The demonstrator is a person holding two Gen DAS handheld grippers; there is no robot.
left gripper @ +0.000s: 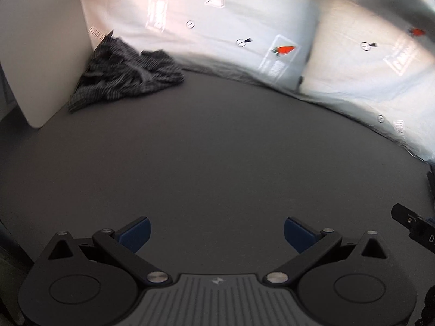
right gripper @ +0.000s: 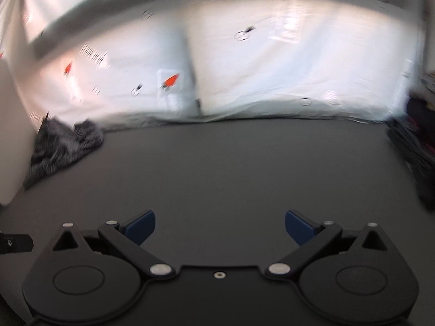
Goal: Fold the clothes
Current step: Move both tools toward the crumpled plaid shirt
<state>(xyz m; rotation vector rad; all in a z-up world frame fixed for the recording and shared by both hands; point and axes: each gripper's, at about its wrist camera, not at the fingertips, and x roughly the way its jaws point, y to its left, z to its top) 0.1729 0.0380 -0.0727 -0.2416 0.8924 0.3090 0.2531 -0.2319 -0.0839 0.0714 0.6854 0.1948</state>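
Grey checked garment [left gripper: 125, 73] crumpled beside carrot-print pillows [left gripper: 217, 27], print illegible

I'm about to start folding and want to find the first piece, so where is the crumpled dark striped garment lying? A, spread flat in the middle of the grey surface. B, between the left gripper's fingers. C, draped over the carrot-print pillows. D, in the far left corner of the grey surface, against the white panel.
D: the dark striped garment lies bunched in the far left corner beside the white panel, with both grippers open and away from it.
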